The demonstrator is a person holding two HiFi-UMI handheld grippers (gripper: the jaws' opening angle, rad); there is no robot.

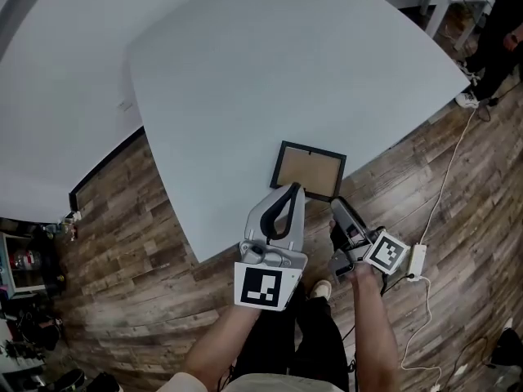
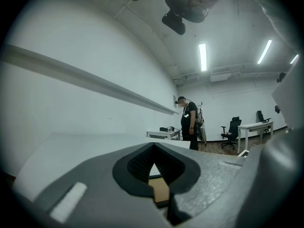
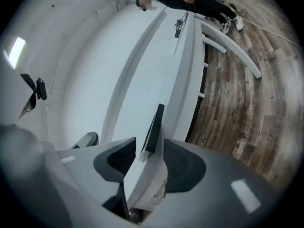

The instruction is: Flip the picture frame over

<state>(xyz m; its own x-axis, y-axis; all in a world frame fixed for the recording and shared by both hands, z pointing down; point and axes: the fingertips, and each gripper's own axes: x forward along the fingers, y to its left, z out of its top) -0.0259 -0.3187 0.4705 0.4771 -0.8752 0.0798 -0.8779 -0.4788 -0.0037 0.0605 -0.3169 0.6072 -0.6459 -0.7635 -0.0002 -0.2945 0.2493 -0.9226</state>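
The picture frame point(image 1: 309, 170) lies flat near the front edge of the white table point(image 1: 270, 72). It has a black border and its brown backing faces up. My left gripper point(image 1: 293, 189) reaches over the table edge, its jaws shut, tips together at the frame's near side. In the left gripper view the brown backing point(image 2: 160, 190) shows through the gap behind the closed left gripper point(image 2: 153, 148). My right gripper point(image 1: 339, 207) is at the table edge by the frame's near right corner. In the right gripper view the right gripper point(image 3: 149, 148) is open around the table's edge, with the frame's black side point(image 3: 154, 127) just beyond.
A person in black point(image 2: 190, 122) stands far off beside a desk point(image 2: 164, 133), with an office chair point(image 2: 232, 128) and another desk point(image 2: 254, 126) beyond. On the wooden floor right of me lie a white power strip point(image 1: 417, 260) and its cable. Another person point(image 1: 500, 39) stands at the top right.
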